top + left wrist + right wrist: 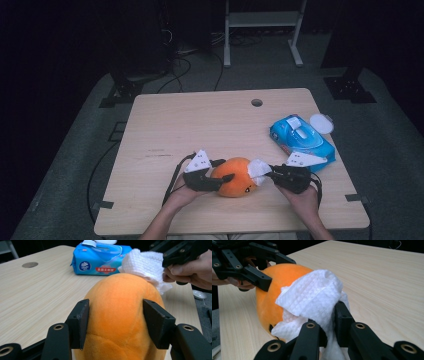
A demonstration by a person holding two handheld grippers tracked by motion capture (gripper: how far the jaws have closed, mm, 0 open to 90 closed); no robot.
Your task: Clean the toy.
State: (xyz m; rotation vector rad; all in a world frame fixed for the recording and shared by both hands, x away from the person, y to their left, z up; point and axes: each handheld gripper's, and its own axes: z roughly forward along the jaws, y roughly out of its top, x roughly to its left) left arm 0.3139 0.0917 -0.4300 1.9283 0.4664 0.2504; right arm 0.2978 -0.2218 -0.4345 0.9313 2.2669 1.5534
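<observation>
Left gripper view: round orange plush toy [120,312] under crumpled, waffle-textured white wipe [145,265]

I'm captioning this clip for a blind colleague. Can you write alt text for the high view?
At the near edge of a light wooden table, a person's left claw grips an orange plush toy while the right claw presses a white wipe against its side. A blue pack of wet wipes lies on the table beyond the right hand.

high view: above, facing forward-down | gripper views: close, facing each other | shared: orange plush toy [235,176]
</observation>
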